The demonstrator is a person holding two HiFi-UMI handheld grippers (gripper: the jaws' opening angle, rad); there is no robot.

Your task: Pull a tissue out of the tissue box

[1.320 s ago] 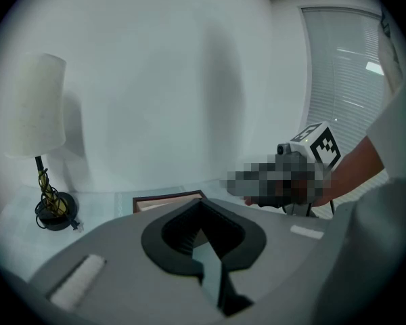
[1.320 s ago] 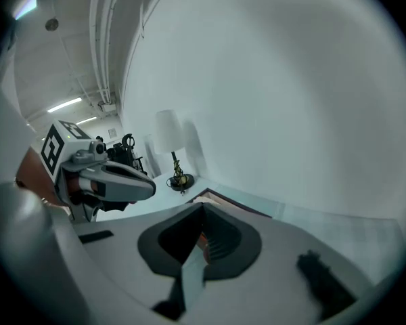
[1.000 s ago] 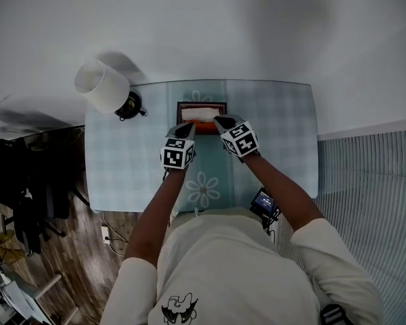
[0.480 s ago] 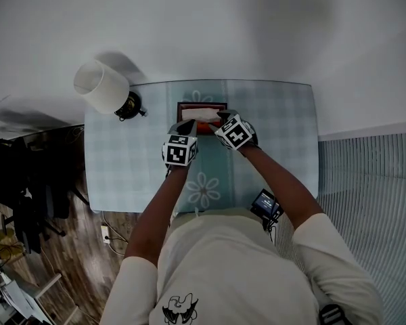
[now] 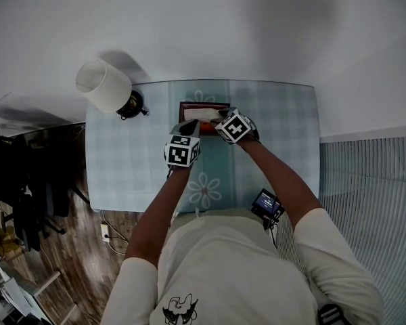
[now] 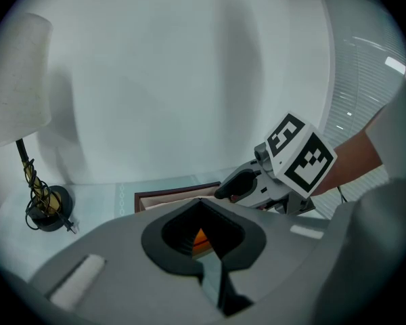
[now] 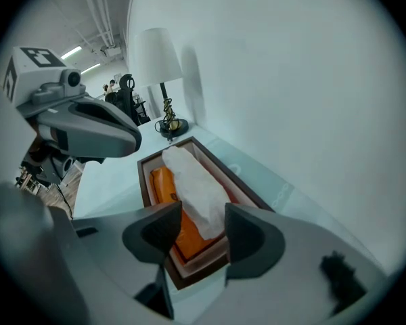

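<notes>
Progress is slight: no tissue is out. Far left on the table (image 5: 277,127) stands a lamp (image 5: 103,85). The left gripper (image 6: 201,205), jaws pressed together on nothing, sits at the near left corner of the tissue box (image 5: 204,105), at the table's far middle. The tissue (image 7: 193,181) lies bunched in the box. The right gripper (image 7: 204,215) straddles its near end, jaws opening and not pinching. Grasping and pulling remain.

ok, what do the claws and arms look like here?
The left claw and right claw have light grey bodies, dark grey pads and a white cube of black square markers each. Bare forearms, short off-white sleeves. The right jaws are opening, tissue between them.
</notes>
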